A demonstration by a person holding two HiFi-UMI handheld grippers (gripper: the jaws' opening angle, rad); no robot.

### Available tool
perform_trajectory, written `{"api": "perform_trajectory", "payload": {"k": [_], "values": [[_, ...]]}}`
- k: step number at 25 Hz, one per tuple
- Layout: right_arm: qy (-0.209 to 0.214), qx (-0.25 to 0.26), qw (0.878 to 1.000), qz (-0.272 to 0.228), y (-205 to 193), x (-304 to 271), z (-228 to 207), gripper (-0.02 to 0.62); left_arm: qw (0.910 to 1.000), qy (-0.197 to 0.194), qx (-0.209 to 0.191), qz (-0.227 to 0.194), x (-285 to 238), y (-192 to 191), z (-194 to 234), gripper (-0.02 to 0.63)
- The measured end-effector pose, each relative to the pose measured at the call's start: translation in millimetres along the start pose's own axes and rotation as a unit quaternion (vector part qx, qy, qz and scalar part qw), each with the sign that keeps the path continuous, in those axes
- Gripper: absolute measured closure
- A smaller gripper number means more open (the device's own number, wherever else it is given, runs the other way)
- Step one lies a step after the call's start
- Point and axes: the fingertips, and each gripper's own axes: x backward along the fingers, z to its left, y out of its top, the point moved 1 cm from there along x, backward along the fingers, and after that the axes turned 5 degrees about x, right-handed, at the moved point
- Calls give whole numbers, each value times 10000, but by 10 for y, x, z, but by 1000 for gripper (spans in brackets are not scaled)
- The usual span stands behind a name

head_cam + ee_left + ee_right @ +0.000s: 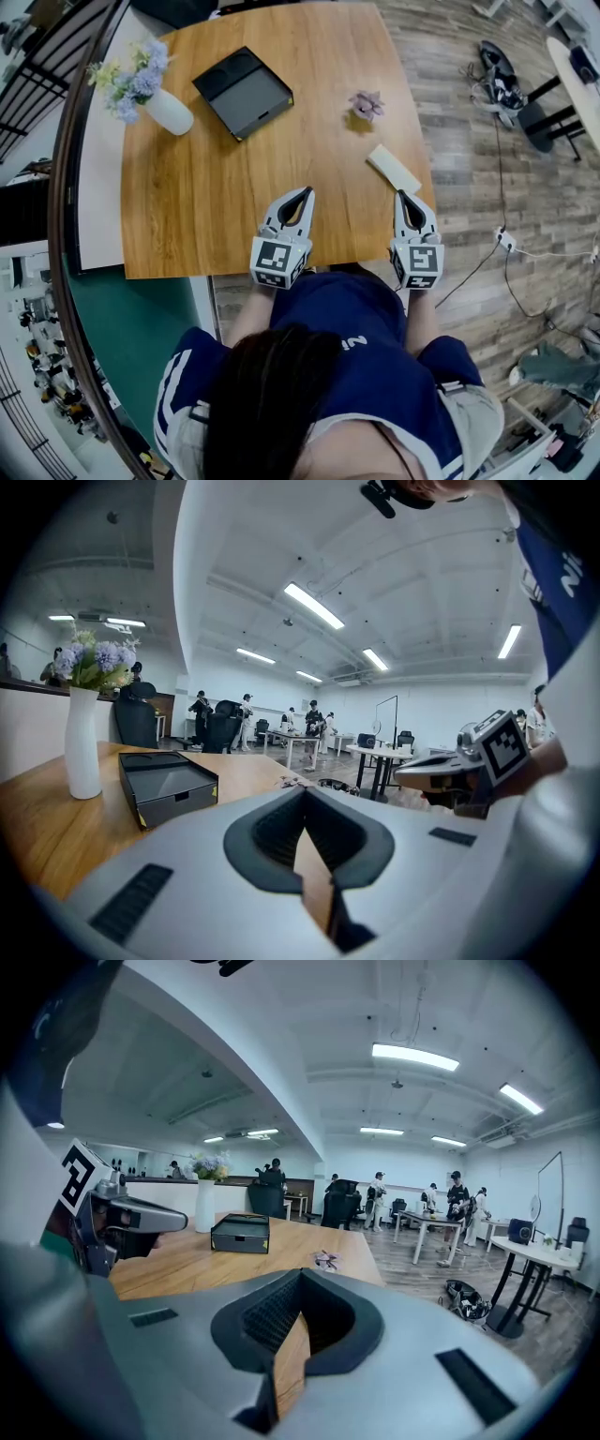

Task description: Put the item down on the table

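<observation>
Both grippers hover over the near edge of the wooden table [206, 206], and neither holds anything. My left gripper [307, 190] is shut, its jaws meeting in a point [305, 791]. My right gripper [400, 193] is shut too, with nothing between its jaws [300, 1274]. A flat white block [394, 169] lies on the table just ahead of the right gripper's tip. Farther off sits a small purple flower-shaped item [367, 103], also seen from the right gripper [326, 1260]. Each gripper shows in the other's view, the right one [459, 771] and the left one [131, 1213].
An open black box [244, 91] [167, 785] [240, 1232] sits at the far middle of the table. A white vase of flowers [169, 111] [82, 742] stands at the far left. Cables and chair bases lie on the floor at the right [502, 84]. People and desks fill the room behind.
</observation>
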Motion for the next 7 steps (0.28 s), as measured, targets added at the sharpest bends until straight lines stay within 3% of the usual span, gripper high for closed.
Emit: {"api": "perform_trajectory", "payload": {"k": [7], "values": [[-58,43,10000,47,-41,-15,-44,588,10000,9,-18,13,-36,-17,-10,603]]}}
